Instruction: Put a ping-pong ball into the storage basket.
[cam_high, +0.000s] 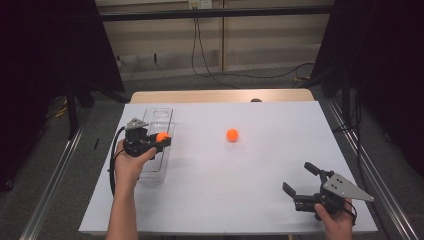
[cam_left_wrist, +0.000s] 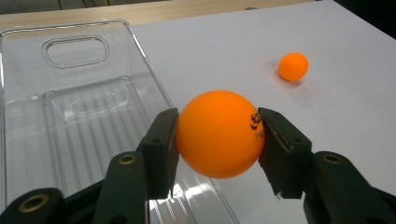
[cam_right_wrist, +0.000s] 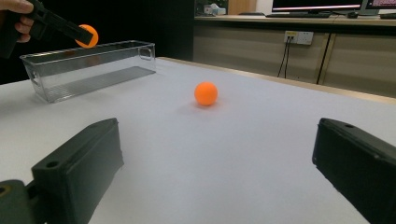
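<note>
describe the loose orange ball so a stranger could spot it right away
On the white table, look right of the clear plastic bin, toward the middle. The loose ball sits alone on the bare surface, whereas the other orange ball is clamped in the left gripper above the bin.

From above, the held orange ball (cam_high: 162, 136) is half tucked behind the fingers (cam_high: 165, 142) of the left gripper (cam_high: 161, 141), and the small black print on it (cam_left_wrist: 256, 124), seen in the left gripper view, is partly covered by one pad and too small to read. The clear bin (cam_left_wrist: 70, 107) runs off the left and bottom edges of that view, and from above its near part sits under the person's left hand (cam_high: 129, 162). The right hand (cam_high: 338, 223) is cut off by the bottom edge of the high view, and a small dark thing (cam_high: 256, 100) at the tabletop's (cam_high: 240, 170) far edge is too small to tell.
</note>
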